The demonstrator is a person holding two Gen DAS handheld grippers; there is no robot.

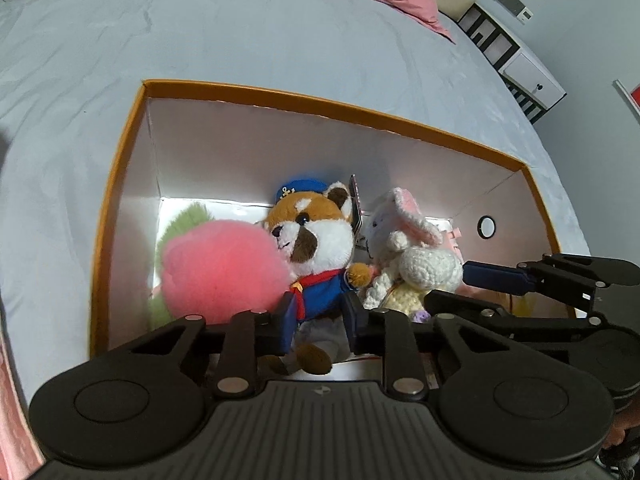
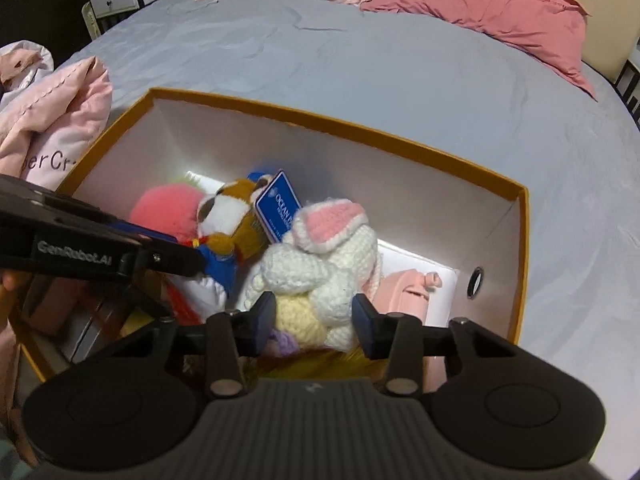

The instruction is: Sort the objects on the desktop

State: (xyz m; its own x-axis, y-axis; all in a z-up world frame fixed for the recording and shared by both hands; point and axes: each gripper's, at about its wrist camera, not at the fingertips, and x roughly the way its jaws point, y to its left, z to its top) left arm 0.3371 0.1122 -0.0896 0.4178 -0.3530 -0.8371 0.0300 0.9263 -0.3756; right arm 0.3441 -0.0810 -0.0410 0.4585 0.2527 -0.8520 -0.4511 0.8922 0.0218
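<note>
Orange-rimmed box [image 1: 120, 184] holds the plushies; left gripper [image 1: 318, 320] clamps sailor fox plush [image 1: 316, 248], right gripper [image 2: 316, 316] clamps crochet bunny [image 2: 320, 272].

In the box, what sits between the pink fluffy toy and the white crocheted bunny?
The red panda plush in a blue sailor outfit sits between the pink fluffy toy and the crocheted bunny, clearest in the left wrist view.

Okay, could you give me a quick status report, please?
Left gripper straddles the raccoon plush, right gripper the crochet bunny; grip unclear. Both inside the orange box. Nothing obstructing.
</note>
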